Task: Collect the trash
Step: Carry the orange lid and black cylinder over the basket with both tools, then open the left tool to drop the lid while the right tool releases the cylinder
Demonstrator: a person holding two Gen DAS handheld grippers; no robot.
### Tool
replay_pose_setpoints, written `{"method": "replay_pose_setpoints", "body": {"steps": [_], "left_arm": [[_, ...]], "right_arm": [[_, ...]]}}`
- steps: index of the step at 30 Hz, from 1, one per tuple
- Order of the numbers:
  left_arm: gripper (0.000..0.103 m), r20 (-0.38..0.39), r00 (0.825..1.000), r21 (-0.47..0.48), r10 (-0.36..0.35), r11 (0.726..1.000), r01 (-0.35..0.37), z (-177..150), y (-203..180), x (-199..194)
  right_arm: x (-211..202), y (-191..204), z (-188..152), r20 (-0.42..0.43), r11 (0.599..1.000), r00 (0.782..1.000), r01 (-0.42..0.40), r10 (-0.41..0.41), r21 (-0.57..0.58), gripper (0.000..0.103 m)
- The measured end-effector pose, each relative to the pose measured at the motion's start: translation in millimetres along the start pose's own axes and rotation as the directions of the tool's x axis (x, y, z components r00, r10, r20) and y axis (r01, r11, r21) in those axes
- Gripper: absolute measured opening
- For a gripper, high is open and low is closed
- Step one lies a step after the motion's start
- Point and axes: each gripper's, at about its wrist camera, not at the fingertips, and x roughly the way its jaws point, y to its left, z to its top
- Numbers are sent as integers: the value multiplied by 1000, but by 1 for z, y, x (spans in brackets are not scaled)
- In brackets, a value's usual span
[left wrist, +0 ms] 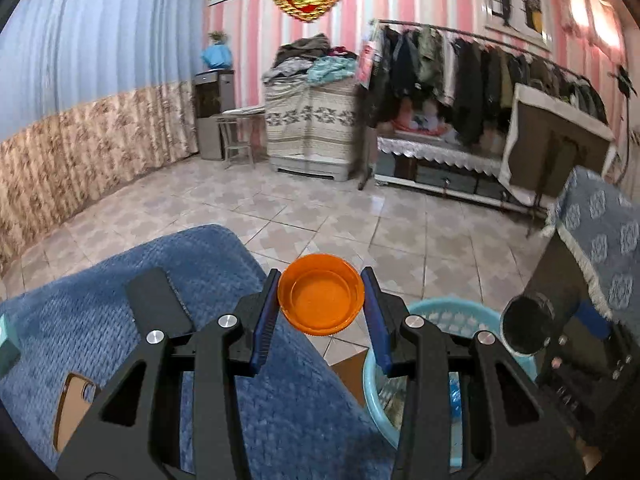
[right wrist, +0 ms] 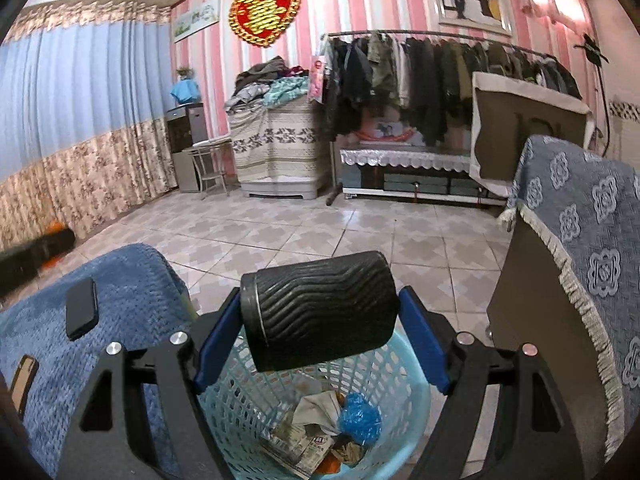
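Both grippers are carrying trash, right at the light-blue basket.

We're pinching a shallow round orange lid (left wrist: 321, 299), smooth glossy plastic with its hollow facing us, between the blue pads of the left gripper (left wrist: 321, 300), about half closed, hanging over bare floor tile just past the blanket's edge. We're clamping the right gripper (right wrist: 320, 312) wide across a black cylinder (right wrist: 318, 309) with wavy ribbing and a thin metal band, lying sideways right over the basket (right wrist: 404, 412). The latticed plastic basket is holding crumpled paper, a scrunched blue bag (right wrist: 359, 414) and what's probably printed wrappers, a bit blurry. It's sitting squeezed between the nubby blue blanket (right wrist: 132, 292) and a cloth-draped cabinet (right wrist: 520, 308), with open tile floor beyond.
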Motion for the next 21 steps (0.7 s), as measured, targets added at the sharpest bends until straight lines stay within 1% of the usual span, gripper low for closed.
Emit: {"method": "replay_pose_setpoints", "body": {"steps": [1, 3, 4, 7, 8, 10, 11, 14, 15, 16, 18, 21], "left_arm": [[39, 12, 1000, 18, 7, 1000, -7, -4, -3, 2], [39, 2, 1000, 37, 1, 999, -1, -9, -9, 9], [39, -11, 1000, 40, -14, 999, 14, -14, -14, 14], [39, -4, 999, 47, -41, 998, 41, -23, -23, 23], [39, -20, 999, 44, -47, 998, 48, -25, -27, 30], [39, -45, 995, 35, -85, 996, 87, -30, -38, 43], [39, -48, 994, 45, -101, 994, 103, -33, -45, 48], [39, -67, 991, 95, -113, 988, 119, -44, -66, 63], [39, -72, 990, 95, -123, 987, 130, -46, -69, 66], [39, -90, 984, 94, -152, 983, 160, -52, -74, 72], [39, -117, 979, 102, -164, 979, 176, -55, -83, 83], [39, -137, 973, 128, -187, 970, 205, -59, -95, 93]], "right_arm": [[0, -3, -1, -3, 1000, 1000, 7, -7, 10, 74], [2, -8, -3, -8, 1000, 1000, 22, -22, 18, 73], [1, -10, -4, -10, 999, 1000, 26, -26, 24, 72], [8, -22, -8, -26, 998, 999, 28, -26, 61, 72], [10, -23, -9, -33, 998, 999, 26, -24, 63, 72], [17, -24, -13, -54, 998, 998, 23, -20, 60, 72], [22, -23, -14, -70, 998, 997, 30, -25, 58, 72], [25, -30, -16, -83, 996, 996, 50, -44, 71, 72], [25, -32, -16, -84, 995, 995, 58, -52, 77, 72], [25, -34, -17, -85, 995, 995, 65, -58, 79, 72], [25, -40, -18, -94, 993, 992, 90, -82, 81, 72], [28, -50, -22, -110, 989, 989, 105, -93, 108, 72]]}}
